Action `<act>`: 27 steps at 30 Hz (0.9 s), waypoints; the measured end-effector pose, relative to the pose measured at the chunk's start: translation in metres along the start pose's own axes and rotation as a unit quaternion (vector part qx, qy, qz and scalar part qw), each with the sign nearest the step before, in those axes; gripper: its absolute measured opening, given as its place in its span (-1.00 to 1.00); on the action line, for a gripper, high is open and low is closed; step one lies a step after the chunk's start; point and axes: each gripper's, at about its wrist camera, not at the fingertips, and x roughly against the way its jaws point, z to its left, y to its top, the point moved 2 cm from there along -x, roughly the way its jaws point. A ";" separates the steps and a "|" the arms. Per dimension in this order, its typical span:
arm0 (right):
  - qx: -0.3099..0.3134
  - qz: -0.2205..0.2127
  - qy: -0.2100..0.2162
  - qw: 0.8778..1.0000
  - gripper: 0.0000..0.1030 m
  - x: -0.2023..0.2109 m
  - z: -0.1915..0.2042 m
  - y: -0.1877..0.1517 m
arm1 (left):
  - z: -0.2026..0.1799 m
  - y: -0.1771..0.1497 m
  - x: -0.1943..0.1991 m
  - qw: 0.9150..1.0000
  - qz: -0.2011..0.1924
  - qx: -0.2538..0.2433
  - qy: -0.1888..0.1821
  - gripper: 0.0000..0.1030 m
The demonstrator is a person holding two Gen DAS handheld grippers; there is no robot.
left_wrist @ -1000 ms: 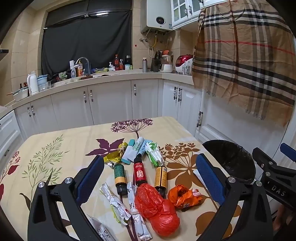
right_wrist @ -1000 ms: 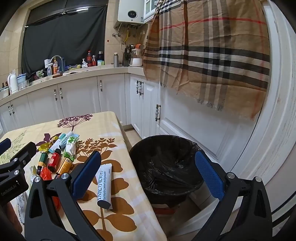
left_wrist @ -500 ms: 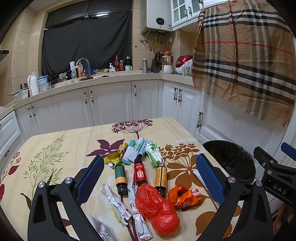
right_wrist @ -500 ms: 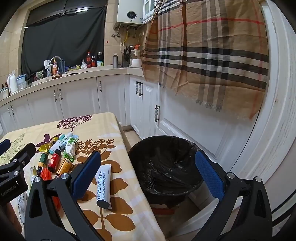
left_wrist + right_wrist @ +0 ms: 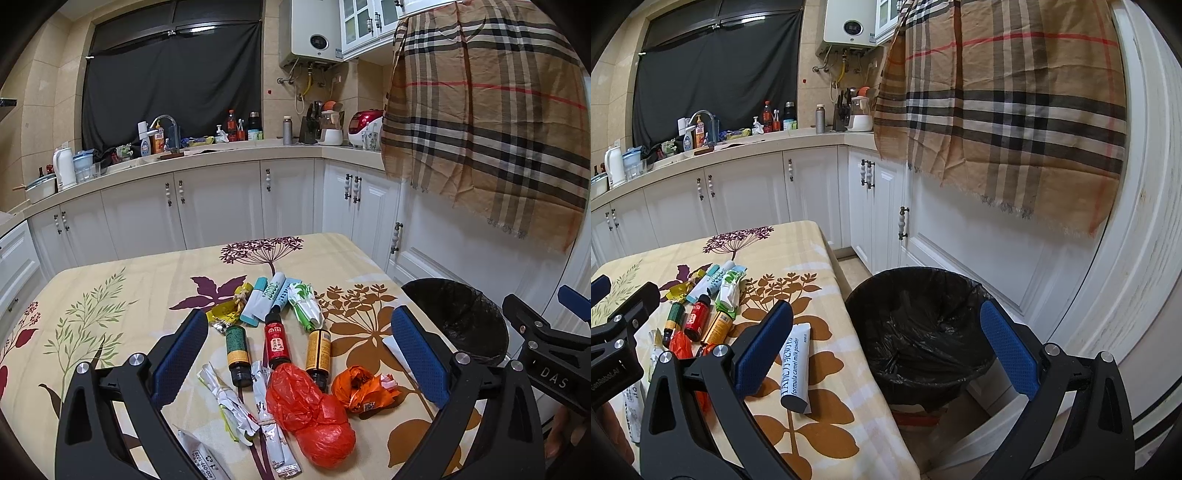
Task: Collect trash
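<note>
Trash lies on the floral tablecloth [image 5: 122, 295]: a red plastic bag [image 5: 310, 410], an orange crumpled wrapper [image 5: 362, 387], three small bottles [image 5: 277, 341], tubes and sachets [image 5: 269, 297], and paper wrappers [image 5: 229, 402]. My left gripper [image 5: 295, 354] is open and empty above this pile. A white tube [image 5: 795, 367] lies near the table's right edge. The black-lined trash bin [image 5: 919, 328] stands on the floor right of the table. My right gripper [image 5: 886, 347] is open and empty, hovering over the table edge and bin.
White kitchen cabinets [image 5: 221, 206] and a cluttered counter [image 5: 166, 147] run behind the table. A plaid cloth [image 5: 1008, 103] hangs over the cabinets at the right. The right gripper's body [image 5: 546, 354] shows at the left wrist view's right edge.
Almost nothing differs; both grippers have drifted very slightly and stay open and empty.
</note>
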 end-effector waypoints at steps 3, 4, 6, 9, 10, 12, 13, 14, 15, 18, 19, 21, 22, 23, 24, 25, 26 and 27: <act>0.000 0.000 0.000 1.000 0.92 0.000 0.000 0.000 | 0.000 0.000 0.000 1.000 0.000 0.000 0.000 0.88; 0.000 0.000 0.000 1.000 0.92 0.000 0.000 0.000 | 0.000 0.000 0.000 1.000 0.000 0.000 0.000 0.88; 0.000 0.000 0.000 1.000 0.92 0.000 0.000 -0.001 | 0.000 0.000 0.000 1.000 0.000 0.000 -0.001 0.88; 0.000 0.000 0.000 1.000 0.92 0.000 0.000 0.000 | 0.000 -0.001 0.000 1.000 0.000 0.000 0.000 0.88; 0.000 0.001 0.000 1.000 0.92 0.000 0.000 0.000 | 0.001 -0.001 0.000 1.000 0.000 0.000 0.000 0.88; 0.000 0.000 0.001 1.000 0.92 0.000 0.000 0.000 | 0.001 -0.001 -0.001 1.000 0.000 0.000 -0.001 0.88; 0.000 0.000 0.000 1.000 0.92 0.000 0.000 0.000 | 0.001 -0.001 -0.001 1.000 0.000 0.000 -0.001 0.88; 0.000 0.000 0.000 1.000 0.92 0.000 0.000 0.000 | 0.001 -0.001 0.000 1.000 0.000 0.001 -0.001 0.88; -0.001 0.000 0.000 1.000 0.92 0.000 -0.001 0.000 | 0.001 -0.001 -0.001 1.000 0.000 0.001 -0.001 0.88; -0.001 0.001 0.000 1.000 0.92 0.000 0.000 0.000 | 0.000 -0.001 0.000 1.000 0.000 0.000 -0.001 0.88; -0.001 0.001 0.000 1.000 0.92 0.000 0.000 0.000 | 0.000 -0.001 0.000 1.000 0.000 0.000 -0.001 0.88; -0.001 0.001 0.000 1.000 0.92 0.000 0.000 0.000 | 0.000 -0.002 0.000 1.000 0.001 0.000 -0.001 0.88; -0.001 0.001 0.001 1.000 0.92 0.000 0.000 0.000 | 0.000 -0.002 0.000 1.000 0.001 0.000 -0.001 0.88; -0.001 0.001 0.001 1.000 0.92 0.000 0.000 0.000 | 0.000 -0.002 0.000 1.000 0.001 0.001 -0.001 0.88; 0.000 0.001 0.000 1.000 0.92 0.000 0.000 0.000 | -0.001 -0.003 0.000 1.000 0.001 0.001 -0.001 0.88; 0.000 0.000 0.001 1.000 0.92 0.000 0.000 0.000 | -0.001 -0.004 0.000 1.000 0.001 0.000 -0.001 0.88; 0.000 0.000 0.000 1.000 0.92 0.000 0.000 0.000 | -0.001 -0.003 0.000 1.000 0.001 0.000 -0.001 0.88; 0.000 0.000 0.000 1.000 0.92 0.000 0.000 -0.001 | 0.000 -0.003 0.000 1.000 0.001 0.001 -0.001 0.88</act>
